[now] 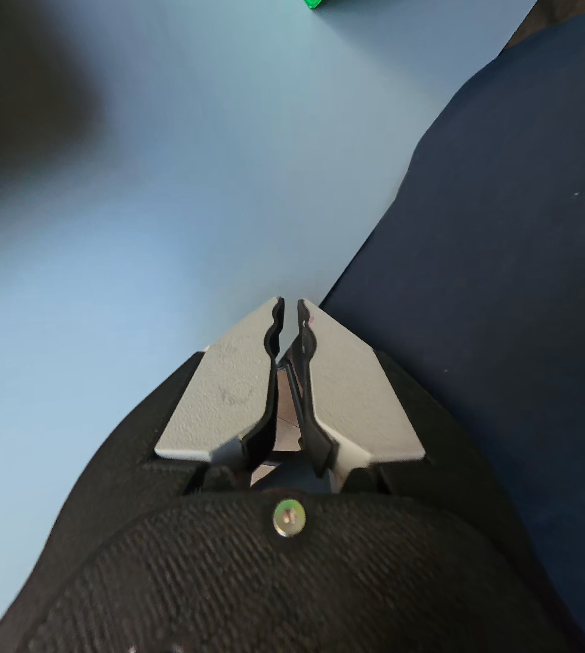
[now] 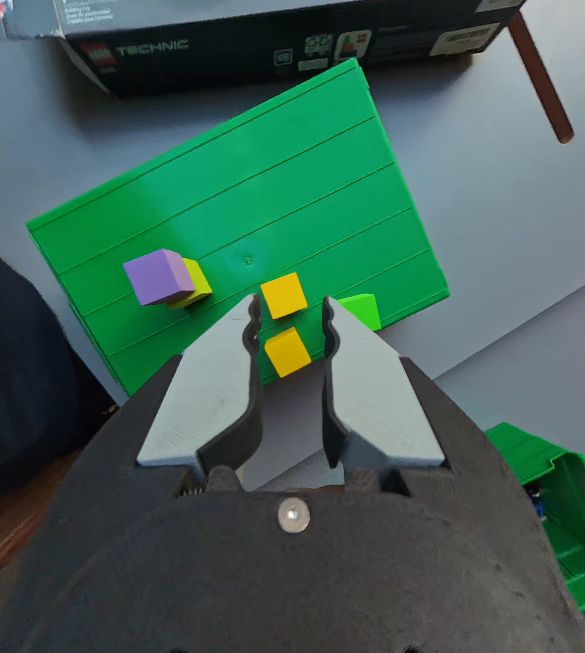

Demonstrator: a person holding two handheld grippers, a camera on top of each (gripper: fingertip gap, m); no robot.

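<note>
My left gripper (image 1: 291, 300) hovers over a pale blue table (image 1: 178, 176) beside a dark blue cloth (image 1: 495, 247). Its fingertips stand a narrow slit apart with nothing between them. My right gripper (image 2: 291, 300) is open above the near edge of a green ribbed board (image 2: 248, 176). Two yellow cubes lie on the board, seen between its fingers: one by the fingertips (image 2: 284, 295) and one nearer (image 2: 287, 351). Neither pad touches them. A light green cube (image 2: 363, 311) lies just past the right finger. A purple cube (image 2: 156, 275) rests against an olive-yellow cube (image 2: 197, 282) to the left.
A black cardboard box (image 2: 248, 46) stands behind the board. A brown rod (image 2: 540, 77) lies at the far right. A green bin (image 2: 566, 512) sits at the near right. Dark cloth (image 2: 8, 335) lies at the left. A green object (image 1: 314, 3) peeks in at the top of the left wrist view. My right fingertips sit around 40 cm from my left ones. My right tips are roughly 40 cm from the brown rod (image 2: 540, 77).
</note>
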